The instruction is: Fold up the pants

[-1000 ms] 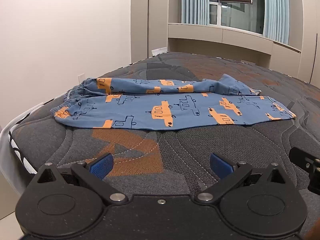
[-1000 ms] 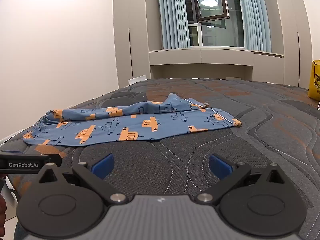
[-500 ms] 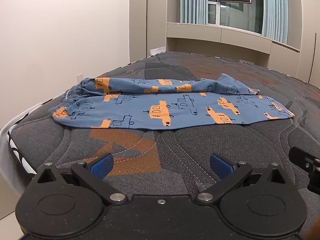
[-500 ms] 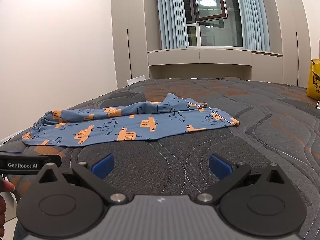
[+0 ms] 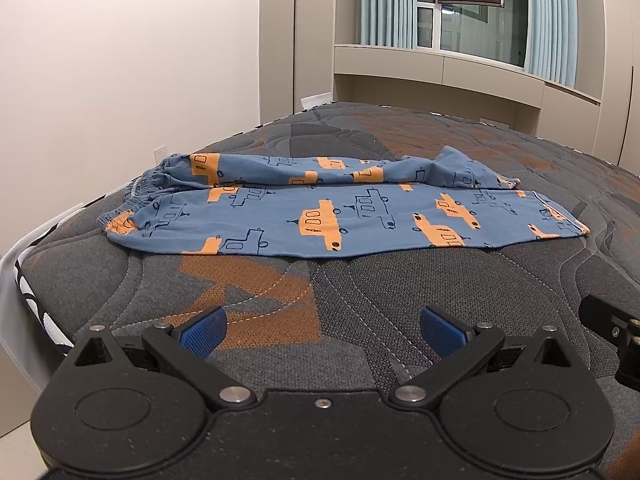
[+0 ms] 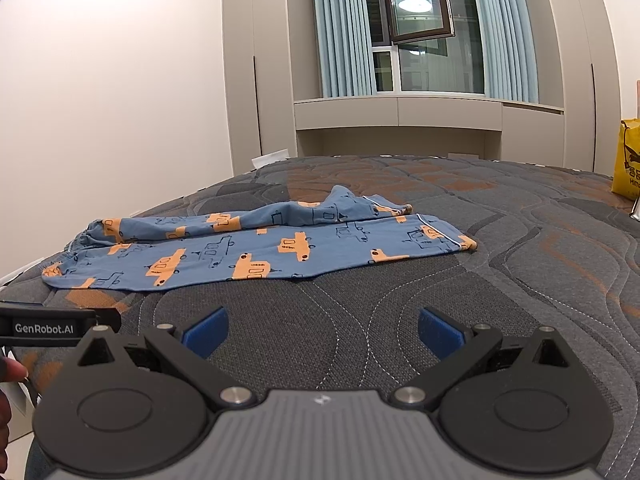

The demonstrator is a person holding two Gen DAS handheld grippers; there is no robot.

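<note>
left wrist view: blue pants (image 5: pixel 328 216) with orange and dark vehicle print, lying flat on the quilted grey and orange mattress (image 5: pixel 360 320) near its left edge. laid lengthwise across the view, waistband (image 5: pixel 140 196) at the left, leg hems (image 5: pixel 560 216) at the right. near leg smooth and flat; far leg rumpled, with a raised fold toward its hem. left tongs (image 5: pixel 322 326) low in front, short of the near edge of the pants, spread wide, blue pads (image 5: pixel 202 330) apart over bare mattress, gripping nothing, not touching the cloth. black part of the other tool (image 5: pixel 616 340) at the right edge.

right wrist view: same pants (image 6: pixel 256 252) further left, hems (image 6: pixel 464 240) pointing right. right tongs (image 6: pixel 322 330) also spread wide and empty, apart from the pants, over bare mattress. black bar marked genrobot.ai (image 6: pixel 44 328) at the left edge, fingertip (image 6: pixel 12 370) just below it. yellow bag (image 6: pixel 628 156) at the far right of the bed. beyond: pale wall, tall cabinets, blue curtains (image 6: pixel 344 28), open window (image 6: pixel 420 4) with a ceiling lamp reflected in the glass.
</note>
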